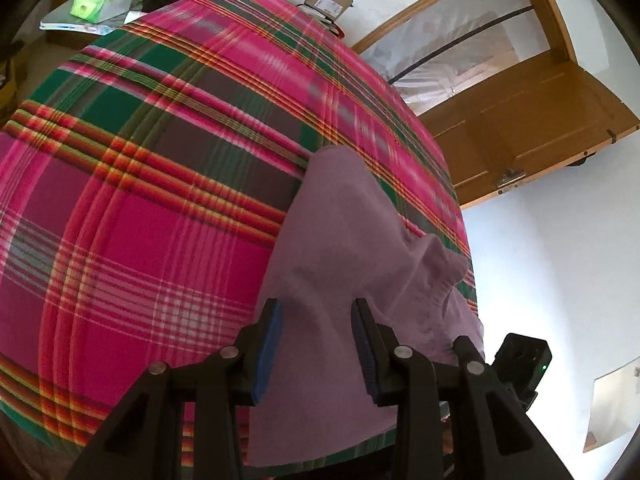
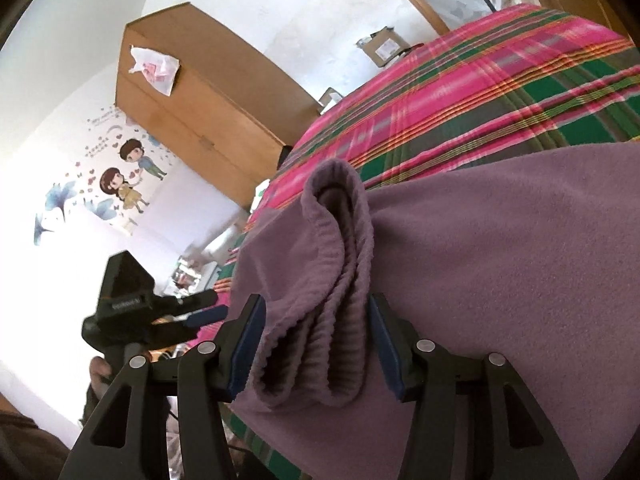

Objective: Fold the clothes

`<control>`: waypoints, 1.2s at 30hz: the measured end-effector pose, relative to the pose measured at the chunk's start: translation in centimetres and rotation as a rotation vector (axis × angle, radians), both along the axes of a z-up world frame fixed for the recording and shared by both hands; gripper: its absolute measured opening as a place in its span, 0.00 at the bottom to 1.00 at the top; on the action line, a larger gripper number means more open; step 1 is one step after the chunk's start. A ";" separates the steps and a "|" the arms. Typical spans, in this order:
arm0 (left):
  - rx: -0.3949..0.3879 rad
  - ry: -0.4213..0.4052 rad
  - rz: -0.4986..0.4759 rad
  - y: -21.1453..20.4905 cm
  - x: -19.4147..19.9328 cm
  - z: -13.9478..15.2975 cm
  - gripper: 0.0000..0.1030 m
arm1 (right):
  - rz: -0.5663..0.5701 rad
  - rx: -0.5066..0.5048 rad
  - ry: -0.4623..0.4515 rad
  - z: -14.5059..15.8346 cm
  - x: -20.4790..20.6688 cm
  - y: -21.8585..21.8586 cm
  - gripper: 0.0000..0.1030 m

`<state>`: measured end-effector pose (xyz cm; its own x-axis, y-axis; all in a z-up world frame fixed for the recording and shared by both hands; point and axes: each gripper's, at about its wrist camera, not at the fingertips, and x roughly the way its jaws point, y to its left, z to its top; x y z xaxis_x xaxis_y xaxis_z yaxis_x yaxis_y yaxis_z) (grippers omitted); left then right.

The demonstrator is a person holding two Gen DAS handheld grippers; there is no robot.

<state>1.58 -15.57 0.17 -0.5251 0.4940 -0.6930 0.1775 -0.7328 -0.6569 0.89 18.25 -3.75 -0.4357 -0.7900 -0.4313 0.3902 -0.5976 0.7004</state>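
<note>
The purple garment (image 2: 500,240) lies spread on the plaid-covered bed (image 1: 140,200) at its near edge, likely flattened for folding. The right gripper (image 2: 316,344) has its jaws apart around the bunched ribbed cuff (image 2: 332,280), not clamping it; the left gripper (image 1: 316,344) hovers over the cloth with jaws apart, holding nothing.

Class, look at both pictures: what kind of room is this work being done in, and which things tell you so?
Most likely a bedroom at home. A bed with a plaid cover fills the view, a wooden wardrobe stands by the wall, and cartoon stickers decorate it.
</note>
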 end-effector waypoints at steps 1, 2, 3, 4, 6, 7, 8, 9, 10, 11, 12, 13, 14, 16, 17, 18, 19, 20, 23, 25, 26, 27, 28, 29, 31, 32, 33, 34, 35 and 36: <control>0.000 0.001 -0.003 0.2 0.0 -0.1 0.35 | 0.002 0.017 -0.001 0.0 0.0 -0.2 0.54; 0.005 0.000 -0.005 0.3 0.0 -0.2 0.35 | 0.005 0.034 -0.002 0.1 -0.1 -0.5 0.54; 0.007 0.000 -0.005 0.3 -0.1 -0.3 0.35 | 0.012 0.059 0.002 0.2 0.0 -0.9 0.54; 0.010 0.001 -0.005 0.3 -0.1 -0.5 0.35 | 0.019 0.084 0.006 0.2 0.1 -1.3 0.55; 0.013 0.004 0.000 0.4 -0.2 -0.7 0.35 | 0.035 0.129 0.015 0.3 0.3 -2.0 0.55; 0.013 0.002 -0.001 0.5 -0.4 -1.0 0.35 | 0.044 0.148 0.021 0.4 0.4 -2.3 0.55; 0.015 0.000 0.000 0.5 -0.4 -1.0 0.35 | 0.055 0.152 0.020 0.4 0.6 -2.6 0.55; 0.015 0.001 0.000 0.6 -0.5 -1.1 0.35 | 0.067 0.157 0.020 0.4 0.7 -2.8 0.53; 0.014 0.001 -0.001 0.7 -0.6 -1.1 0.35 | 0.075 0.160 0.030 0.5 1.0 -3.1 0.49; 0.014 0.001 -0.001 0.7 -0.7 -1.1 0.35 | 0.077 0.160 0.033 0.6 1.2 -3.1 0.39; 0.018 0.002 0.002 0.6 -0.7 -1.1 0.35 | 0.078 0.160 0.036 0.7 1.3 -3.1 0.32; 0.017 0.002 -0.001 0.7 -0.6 -1.1 0.35 | 0.079 0.160 0.039 0.9 1.4 -3.0 0.28; 0.016 0.002 -0.003 0.7 -0.6 -1.1 0.35 | 0.080 0.159 0.042 1.0 1.6 -3.0 0.25; 0.017 0.003 -0.001 0.7 -0.5 -1.2 0.35 | 0.073 0.108 0.031 1.3 2.1 -2.4 0.23; 0.017 0.003 -0.001 0.8 -0.5 -1.2 0.35 | 0.073 0.092 0.033 1.5 2.4 -2.2 0.22; 0.018 0.002 -0.002 0.8 -0.4 -1.3 0.35 | 0.073 0.081 0.035 1.7 2.8 -2.0 0.22; 0.018 0.001 -0.002 0.8 -0.3 -1.3 0.35 | 0.079 0.066 0.033 1.8 3.2 -2.0 0.22; 0.016 0.000 -0.003 0.7 -0.3 -1.3 0.35 | 0.084 0.053 0.031 2.0 3.6 -2.1 0.22; 0.013 0.000 -0.006 0.6 -0.1 -1.2 0.35 | 0.074 0.066 -0.007 1.2 3.7 -1.9 0.24; 0.011 -0.001 -0.010 0.5 0.1 -1.2 0.35 | 0.049 0.087 -0.060 0.2 3.2 -1.6 0.25; 0.011 -0.002 -0.012 0.4 0.2 -1.2 0.35 | 0.036 0.094 -0.072 -0.1 3.1 -1.6 0.28; 0.010 -0.002 -0.011 0.4 0.2 -1.1 0.35 | 0.032 0.100 -0.074 -0.3 3.1 -1.4 0.30; 0.005 -0.002 -0.014 0.4 0.2 -1.1 0.35 | 0.028 0.107 -0.076 -0.4 3.2 -1.3 0.31; 0.000 -0.003 -0.016 0.4 0.2 -1.0 0.35 | 0.017 0.121 -0.060 -0.1 3.2 -1.1 0.34; -0.004 0.002 -0.017 0.5 0.0 -0.8 0.35 | -0.007 0.147 -0.028 0.6 3.2 -0.8 0.36; -0.005 0.006 -0.018 0.5 0.0 -0.7 0.35 | -0.022 0.154 -0.012 0.9 3.1 -0.6 0.36; -0.004 0.011 -0.014 0.4 -0.1 -0.5 0.35 | -0.042 0.149 -0.001 1.3 2.8 -0.2 0.36; -0.003 0.016 -0.011 0.2 -0.2 -0.3 0.35 | -0.062 0.144 0.010 1.6 2.5 0.3 0.36; -0.002 0.021 -0.008 0.1 -0.3 -0.2 0.35 | -0.081 0.139 0.020 1.9 2.2 0.6 0.36; -0.003 0.025 -0.005 0.0 -0.4 -0.1 0.35 | -0.085 0.126 0.025 2.2 1.8 0.7 0.37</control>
<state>1.17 -15.59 0.10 -0.5402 0.4946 -0.6809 0.1577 -0.7353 -0.6592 2.66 19.00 -1.57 -0.5105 -0.6903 -0.5126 0.3508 -0.7116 0.6088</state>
